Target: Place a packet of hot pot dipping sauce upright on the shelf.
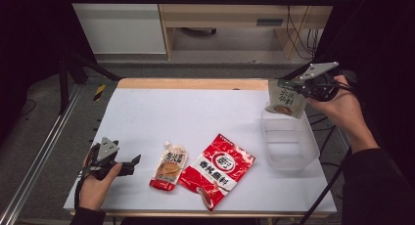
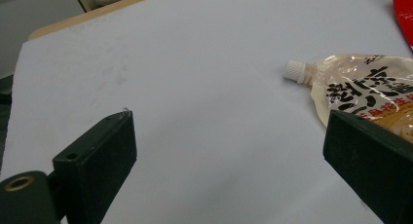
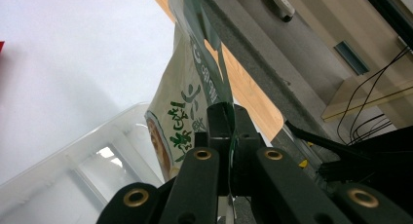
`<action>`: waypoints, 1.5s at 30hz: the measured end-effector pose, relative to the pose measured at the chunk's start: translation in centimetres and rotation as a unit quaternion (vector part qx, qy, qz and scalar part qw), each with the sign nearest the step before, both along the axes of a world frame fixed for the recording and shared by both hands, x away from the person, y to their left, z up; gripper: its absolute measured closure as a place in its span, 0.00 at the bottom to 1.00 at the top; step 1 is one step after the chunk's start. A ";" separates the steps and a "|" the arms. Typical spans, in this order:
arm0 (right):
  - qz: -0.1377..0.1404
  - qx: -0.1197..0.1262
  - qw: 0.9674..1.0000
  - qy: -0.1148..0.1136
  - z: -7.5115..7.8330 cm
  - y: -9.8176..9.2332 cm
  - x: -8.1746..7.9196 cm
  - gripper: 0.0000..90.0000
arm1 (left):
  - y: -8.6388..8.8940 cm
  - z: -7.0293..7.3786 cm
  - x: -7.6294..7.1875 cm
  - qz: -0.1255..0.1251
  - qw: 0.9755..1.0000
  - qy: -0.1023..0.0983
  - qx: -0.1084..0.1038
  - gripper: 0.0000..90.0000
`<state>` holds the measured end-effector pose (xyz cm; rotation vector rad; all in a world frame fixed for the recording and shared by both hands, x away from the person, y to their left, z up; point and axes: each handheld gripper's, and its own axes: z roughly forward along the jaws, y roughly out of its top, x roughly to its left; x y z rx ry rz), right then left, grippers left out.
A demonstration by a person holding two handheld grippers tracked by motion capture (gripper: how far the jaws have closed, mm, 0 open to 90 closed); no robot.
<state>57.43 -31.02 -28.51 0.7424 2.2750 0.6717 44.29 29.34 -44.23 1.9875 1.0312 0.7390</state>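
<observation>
My right tongs [image 1: 295,86] are clamped on the top edge of a pale green-lettered pouch [image 1: 286,100], which hangs from them over the far end of the clear plastic bin [image 1: 288,142] at the right side of the table [image 1: 195,112]. In the right gripper view the pouch [image 3: 178,121] is pinched flat between the 2 jaws, its lower part just above the bin's rim [image 3: 73,151]; I cannot tell whether it touches the rim. I see nothing lying in the bin.

My left tongs [image 1: 134,162] rest low near the table's front left corner, jaws wide apart with nothing between them. Just beside them lies a spouted pouch [image 1: 169,165], and touching that, a red packet [image 1: 218,168], both flat on the table outside the bin.
</observation>
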 end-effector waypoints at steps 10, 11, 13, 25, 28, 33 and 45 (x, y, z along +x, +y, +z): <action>0.012 -0.001 1.000 0.014 -1.2 0.1 1.3 1.00 | -0.1 0.0 0.0 -0.001 1.000 -0.001 0.000 0.06; 0.012 0.000 1.000 0.017 -1.4 0.1 1.4 1.00 | -0.1 0.0 0.0 -0.001 1.000 -0.002 0.000 0.06; 0.014 0.003 1.000 0.022 -1.7 0.1 1.6 1.00 | -0.1 0.0 0.0 -0.001 1.000 -0.001 0.000 0.06; 0.002 0.031 0.998 0.050 -4.0 -0.4 2.6 1.00 | -0.2 0.0 0.1 -0.003 1.000 -0.002 0.003 0.06; 0.001 0.032 0.998 0.056 -4.4 -0.3 2.8 1.00 | -0.3 0.0 0.0 -0.005 1.000 -0.003 0.005 0.06; -0.010 0.031 0.998 0.055 -4.5 -0.4 3.0 1.00 | -0.3 0.0 0.1 -0.006 1.000 -0.002 0.005 0.06; -0.053 0.031 0.996 0.061 -5.6 -1.7 3.9 0.99 | -0.4 0.0 0.0 -0.008 1.000 -0.002 0.003 0.06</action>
